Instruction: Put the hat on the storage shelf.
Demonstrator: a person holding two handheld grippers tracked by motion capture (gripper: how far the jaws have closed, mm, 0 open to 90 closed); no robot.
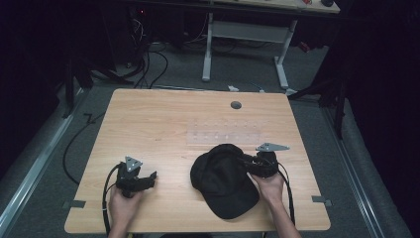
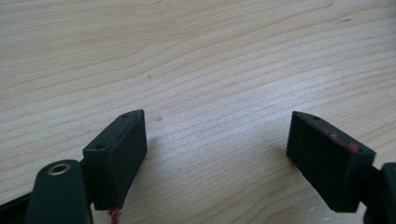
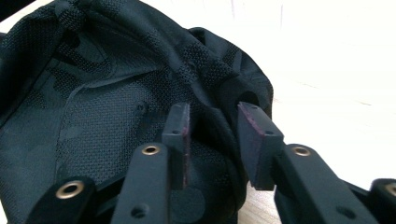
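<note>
Table (image 1: 163,124): cap (image 1: 223,181) (rim) between right claw (image 3: 212,135).

Dim room around a lit wooden table

A grey carpeted floor (image 1: 237,69) is seen beyond the table (image 1: 163,119), where a white-legged desk (image 1: 247,29) is set and black cables (image 1: 148,64) are strewn.

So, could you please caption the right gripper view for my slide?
Right tool straddling the rim of a black cap, jaws not visibly clamped.
</note>
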